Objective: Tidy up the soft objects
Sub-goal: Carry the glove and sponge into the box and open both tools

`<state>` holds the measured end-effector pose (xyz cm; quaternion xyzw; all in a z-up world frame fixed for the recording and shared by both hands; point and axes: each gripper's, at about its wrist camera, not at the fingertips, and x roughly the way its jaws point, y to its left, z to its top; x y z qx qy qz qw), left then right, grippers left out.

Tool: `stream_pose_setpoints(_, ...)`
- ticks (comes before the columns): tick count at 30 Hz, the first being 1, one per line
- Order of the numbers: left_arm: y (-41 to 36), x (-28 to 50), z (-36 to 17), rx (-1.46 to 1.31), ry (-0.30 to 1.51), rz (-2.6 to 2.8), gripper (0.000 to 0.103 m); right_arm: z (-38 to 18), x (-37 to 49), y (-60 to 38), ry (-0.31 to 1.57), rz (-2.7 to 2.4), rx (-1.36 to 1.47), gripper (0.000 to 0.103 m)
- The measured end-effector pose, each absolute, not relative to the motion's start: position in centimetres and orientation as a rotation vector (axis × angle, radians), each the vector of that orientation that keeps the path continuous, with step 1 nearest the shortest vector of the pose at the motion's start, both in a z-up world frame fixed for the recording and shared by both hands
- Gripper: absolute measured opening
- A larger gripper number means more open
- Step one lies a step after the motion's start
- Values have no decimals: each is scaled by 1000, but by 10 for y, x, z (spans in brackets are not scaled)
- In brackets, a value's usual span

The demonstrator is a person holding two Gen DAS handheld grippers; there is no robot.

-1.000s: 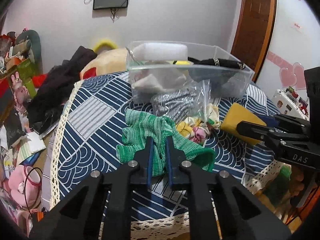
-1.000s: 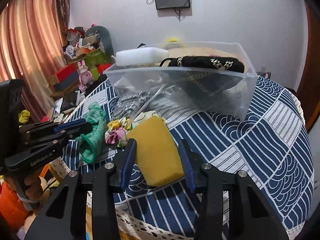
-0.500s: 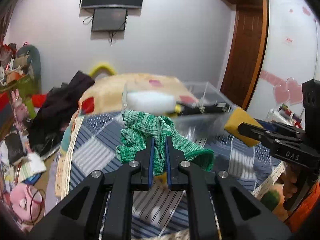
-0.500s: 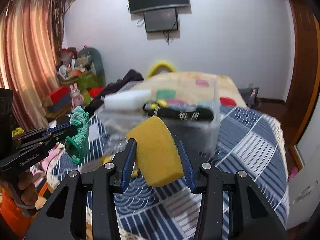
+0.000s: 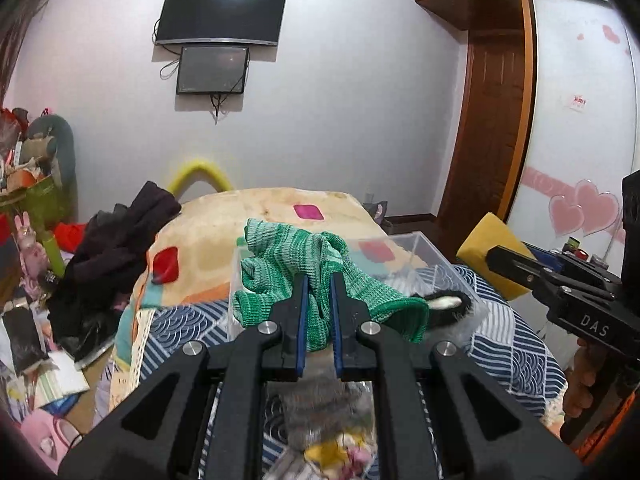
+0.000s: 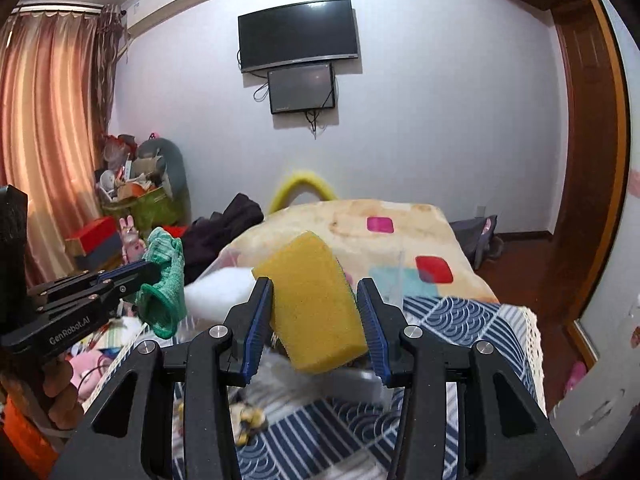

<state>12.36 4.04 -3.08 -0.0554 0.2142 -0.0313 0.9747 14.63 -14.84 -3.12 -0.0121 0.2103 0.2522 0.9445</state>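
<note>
The left gripper [image 5: 319, 312] squeezes a green glove [image 5: 320, 276] and the right gripper [image 6: 316, 316] squeezes a yellow sponge [image 6: 316, 304], both above the clear box [image 5: 424, 252], not yet dropped in.

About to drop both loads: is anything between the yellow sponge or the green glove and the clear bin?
Nothing visible blocks either. The yellow foam sponge in the right claw and green knitted glove in the left claw hang above the clear plastic bin, whose top is open.
</note>
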Motion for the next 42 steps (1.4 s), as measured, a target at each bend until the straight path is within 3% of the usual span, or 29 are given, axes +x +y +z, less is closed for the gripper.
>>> stream_pose_setpoints(16,46,198,-67,-144,548,-33,10,-68,199,-125,556,486,-39,40)
stream_pose_setpoints(21,40,202,-72,-120,569,-35,36,-80,206,-120,609,474,-67,43)
stream_pose_setpoints(24,40,200,-71,-129,565,-41,47,-81,205,-121,623,470,-75,43)
stream_pose_setpoints(28,41,197,-67,-138,564,-50,50,-75,204,-126,624,482,-65,49)
stream_pose_setpoints(32,42,189,-58,-145,546,-62,55,-66,199,-129,600,483,-54,67)
stream_pose_setpoints(40,40,153,-28,-136,468,-88,71,-37,178,-136,490,490,-47,75)
stream_pose_setpoints(42,39,143,-24,-125,457,-84,81,-32,171,-137,470,501,-42,76)
